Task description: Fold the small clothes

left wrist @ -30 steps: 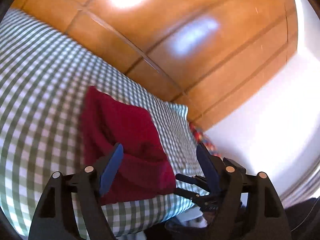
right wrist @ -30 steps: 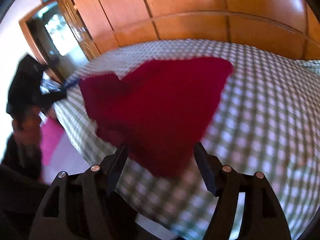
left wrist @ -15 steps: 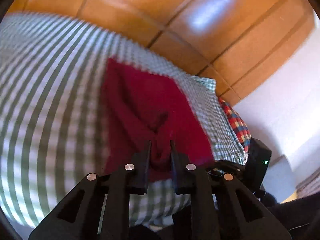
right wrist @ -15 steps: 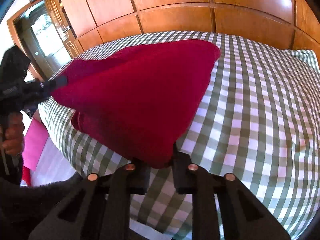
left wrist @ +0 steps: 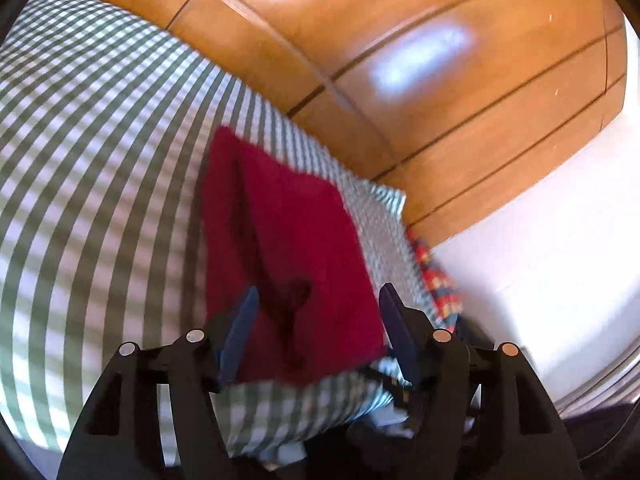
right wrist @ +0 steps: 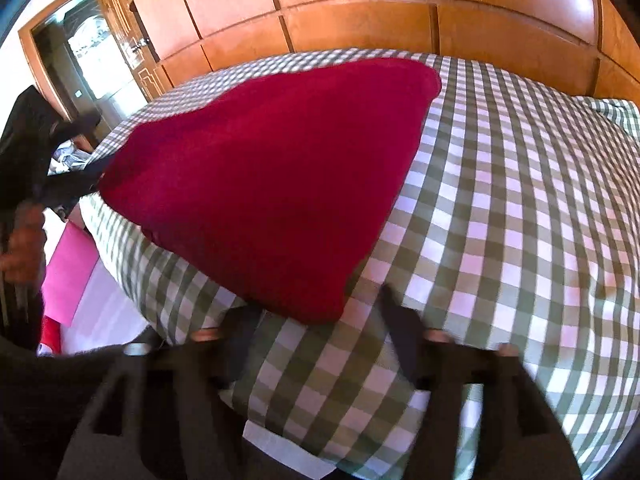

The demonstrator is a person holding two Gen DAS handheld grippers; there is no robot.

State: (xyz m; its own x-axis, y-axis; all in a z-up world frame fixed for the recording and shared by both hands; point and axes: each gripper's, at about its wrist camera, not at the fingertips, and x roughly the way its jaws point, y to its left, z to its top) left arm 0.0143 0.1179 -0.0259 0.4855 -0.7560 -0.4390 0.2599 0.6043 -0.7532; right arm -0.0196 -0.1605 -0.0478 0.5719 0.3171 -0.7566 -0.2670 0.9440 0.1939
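Observation:
A dark red cloth [left wrist: 280, 248] lies folded on the green-and-white checked bed [left wrist: 100, 184]. My left gripper [left wrist: 318, 320] hovers at the cloth's near edge. Its jaws are opening, and the blue pads [left wrist: 240, 332] stand apart on either side of a crease without pressing it. In the right wrist view the red cloth [right wrist: 272, 184] spreads as a broad flat wedge. My right gripper [right wrist: 320, 334], blurred, is just short of the cloth's near corner; its jaws are opening with only bedspread between them. The left gripper [right wrist: 94, 174] touches the cloth's far left corner.
Wooden wardrobe panels [right wrist: 360, 12] run behind the bed. A red-and-blue plaid cloth [left wrist: 436, 276] hangs at the bed's edge beside a white wall [left wrist: 540, 240]. A pink sheet [right wrist: 68, 276] lies on the floor to the left, below a person's hand [right wrist: 24, 248].
Both grippers stood open a second ago, closed on the red cloth's near edge half a second ago, and have let go. The cloth now lies flat.

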